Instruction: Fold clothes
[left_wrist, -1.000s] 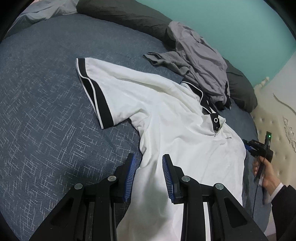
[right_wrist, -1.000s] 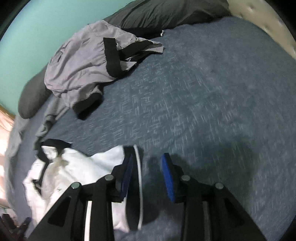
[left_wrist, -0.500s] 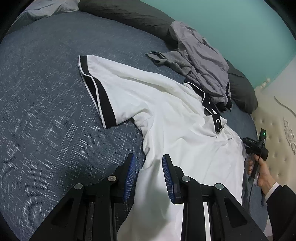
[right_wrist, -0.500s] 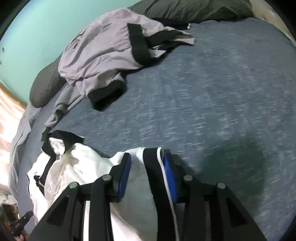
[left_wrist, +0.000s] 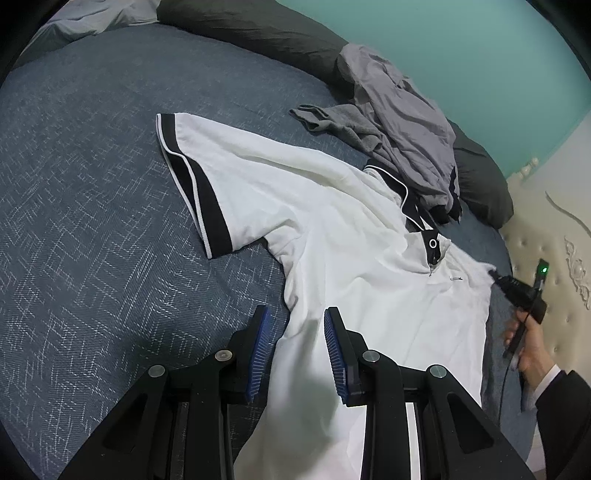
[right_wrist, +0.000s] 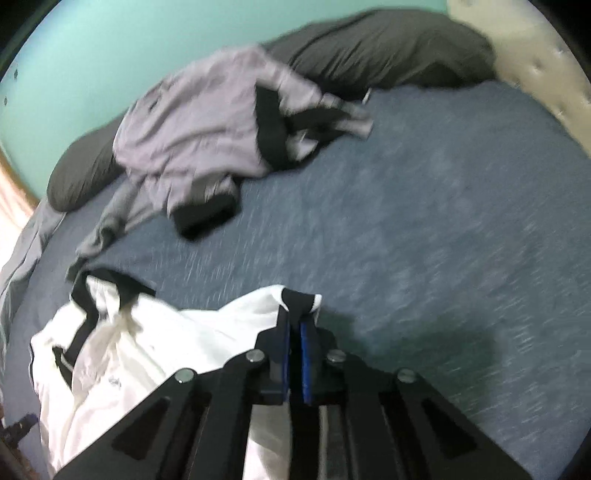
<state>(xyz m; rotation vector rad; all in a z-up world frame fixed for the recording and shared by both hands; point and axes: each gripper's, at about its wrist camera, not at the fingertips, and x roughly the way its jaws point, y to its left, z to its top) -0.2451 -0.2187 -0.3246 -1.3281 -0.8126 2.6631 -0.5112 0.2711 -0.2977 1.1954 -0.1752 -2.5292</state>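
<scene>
- Your white shirt (left_wrist: 332, 236) lies spread on the blue bedcover (left_wrist: 92, 221), front up, with black bands at the sleeve ends and a black collar.
- Your left gripper (left_wrist: 297, 332) hangs over the shirt's side edge below the sleeve — its blue pads stand apart, one over the bedcover, one over the white cloth, and neither presses on anything.
- Your right gripper (right_wrist: 295, 345) is clamped on the shirt's other sleeve at its black band; the pads sit nearly together with the cloth pinched between them and the band's end poking out past the tips.
- From the left camera you can see your right hand (left_wrist: 528, 350) at the shirt's far side, gripping the tool's handle.
- A crumpled grey garment (left_wrist: 402, 122) lies beyond the collar, touching it — behind it, dark pillows (left_wrist: 258, 29) line the teal wall (left_wrist: 461, 48).
</scene>
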